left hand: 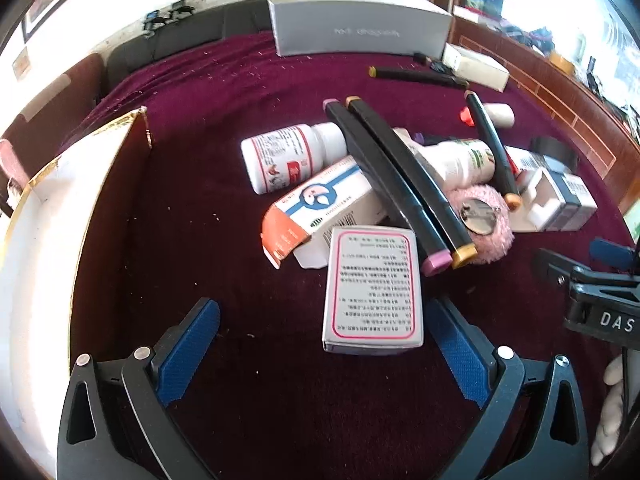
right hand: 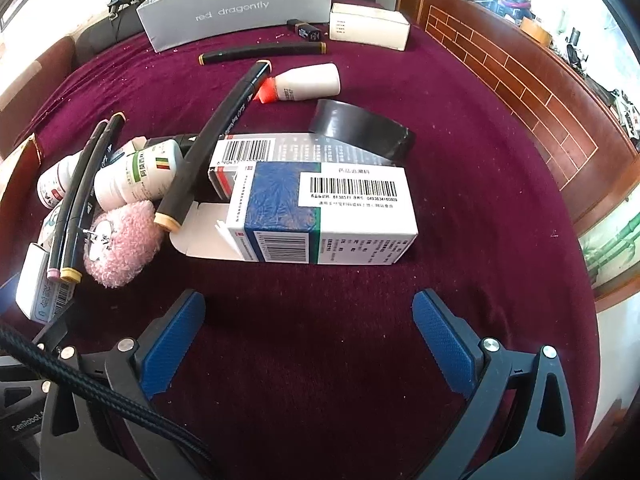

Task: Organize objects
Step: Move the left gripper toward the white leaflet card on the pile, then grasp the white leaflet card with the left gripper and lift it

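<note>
Pink-bordered white box (left hand: 374, 290) lies flat, printed text facing up.

The right claw (right hand: 308, 336) hangs spread wide over the maroon bench (right hand: 480, 208), facing a blue-and-white medicine box (right hand: 332, 216) lying beside a pink fluffy pad (right hand: 124, 240).

Left gripper (left hand: 322, 322), right gripper (right hand: 309, 312): black frames, blue textured jaws, silver screws; braided black cable (right hand: 80, 384) on right.

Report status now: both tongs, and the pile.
Left tongs open, empty. Right tongs open, empty. Pile untouched; markers lie across boxes.
</note>
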Available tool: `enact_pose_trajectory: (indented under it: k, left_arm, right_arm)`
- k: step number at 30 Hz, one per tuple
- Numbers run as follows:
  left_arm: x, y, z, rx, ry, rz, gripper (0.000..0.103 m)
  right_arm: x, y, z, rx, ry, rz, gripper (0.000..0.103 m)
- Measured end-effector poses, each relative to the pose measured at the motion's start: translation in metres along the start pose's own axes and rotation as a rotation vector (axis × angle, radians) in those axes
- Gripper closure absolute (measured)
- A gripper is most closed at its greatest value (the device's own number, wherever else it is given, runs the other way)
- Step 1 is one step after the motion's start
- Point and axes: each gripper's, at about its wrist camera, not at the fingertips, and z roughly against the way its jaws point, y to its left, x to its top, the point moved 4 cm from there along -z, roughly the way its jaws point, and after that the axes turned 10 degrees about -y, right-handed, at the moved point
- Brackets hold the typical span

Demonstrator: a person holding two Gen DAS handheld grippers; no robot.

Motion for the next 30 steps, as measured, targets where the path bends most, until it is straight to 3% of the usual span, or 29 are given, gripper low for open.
enact_pose_trajectory:
  k: [3,5,8,13,17,23,26,30]
  left_arm:
    - [0.002,0.002,0.000,-0.057,0.022,-0.007,0.002]
    - [0.002,0.016,0.009,-0.151,0.002,0.074,0.002]
    - [0.003,0.037,0.022,-0.207,-0.051,0.136,0.003]
    - [0.011,0.047,0.031,-0.197,-0.108,0.121,0.003]
    - [0.018,0.034,0.032,-0.162,-0.163,0.070,0.003]
    - [0.017,0.011,0.024,-0.136,-0.158,-0.045,0.006]
    - [0.020,0.008,0.019,-0.136,-0.142,-0.041,0.020]
    - [0.020,0.003,0.009,-0.167,-0.095,-0.022,0.056]
  right_arm:
    - [-0.003,0.001,0.004,-0.006,-0.038,-0.004,0.000]
    - [-0.002,0.001,0.004,-0.007,-0.039,-0.007,0.000]
    - [-0.002,0.002,0.003,-0.008,-0.043,-0.009,0.000]
    - [-0.002,0.002,0.003,-0.010,-0.048,-0.014,0.000]
    - [-0.002,0.002,0.003,-0.010,-0.048,-0.014,0.000]
    - [-0.002,0.001,0.003,-0.009,-0.049,-0.014,0.000]
    - [-0.003,0.001,0.003,-0.009,-0.049,-0.014,0.000]
    - [-0.003,0.000,0.004,-0.008,-0.049,-0.014,0.000]
